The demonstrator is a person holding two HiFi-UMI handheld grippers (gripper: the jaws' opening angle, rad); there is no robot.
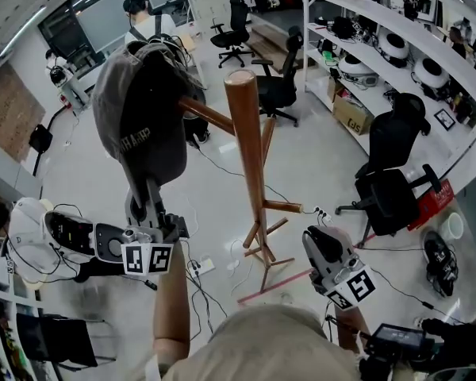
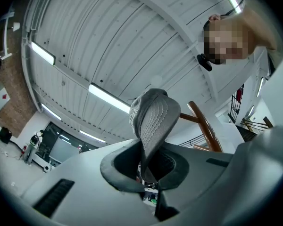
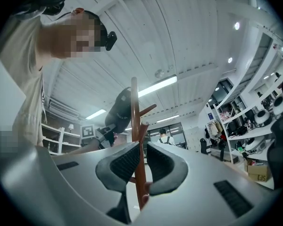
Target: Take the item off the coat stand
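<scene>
A grey cap (image 1: 139, 117) hangs over the left peg (image 1: 209, 116) of the wooden coat stand (image 1: 247, 157). From below, my left gripper (image 1: 147, 190) is shut on the cap's brim. In the left gripper view the brim (image 2: 153, 121) runs down between the two pads, with the peg (image 2: 205, 124) behind it. My right gripper (image 1: 319, 240) hangs low to the right of the stand, away from it. Its jaws (image 3: 142, 161) stand a little apart with nothing between them. The pole (image 3: 136, 126) and the cap (image 3: 118, 109) show beyond them.
Black office chairs (image 1: 389, 185) stand right of the stand and another (image 1: 278, 86) behind it. White shelves (image 1: 397, 62) line the right wall. Cables and a power strip (image 1: 202, 267) lie on the floor near the stand's feet (image 1: 266, 264). A person (image 1: 147, 22) stands far back.
</scene>
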